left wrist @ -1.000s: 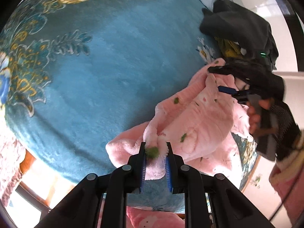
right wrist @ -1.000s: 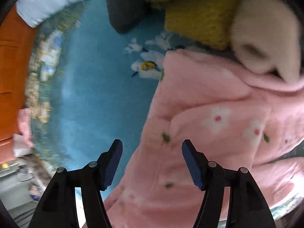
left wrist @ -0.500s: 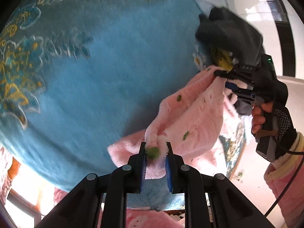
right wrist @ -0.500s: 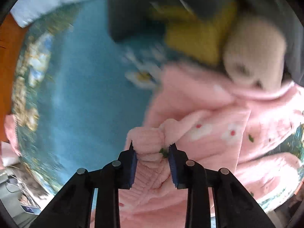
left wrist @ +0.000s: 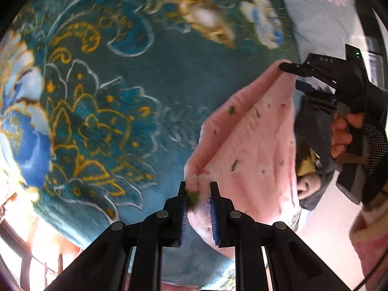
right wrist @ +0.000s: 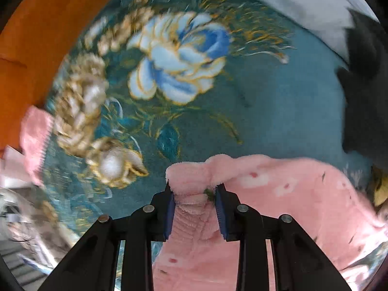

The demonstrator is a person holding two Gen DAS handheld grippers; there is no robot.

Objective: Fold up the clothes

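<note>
While the left wrist view shows the left gripper (left wrist: 198, 191) clamped on a bunched corner of the pink fleece garment (left wrist: 252, 145), the cloth runs up and right to the right gripper (left wrist: 294, 76), which pinches its far corner, so the edge is held between the two, lifted above the teal floral blanket (left wrist: 101, 101). A dark pile of other clothes (left wrist: 312, 126) sits behind at right, near the person's hand (left wrist: 342, 131). In the right wrist view the right gripper (right wrist: 194, 195) has its pads pressed on a thick fold of the same garment (right wrist: 278, 194), the rest trailing right over the blanket (right wrist: 266, 111). Step, as I read it: carry and spread ahead of the first fold. Next move calls for even tension between both corners, then laying the piece flat on bare blanket, clear of the pile.
</note>
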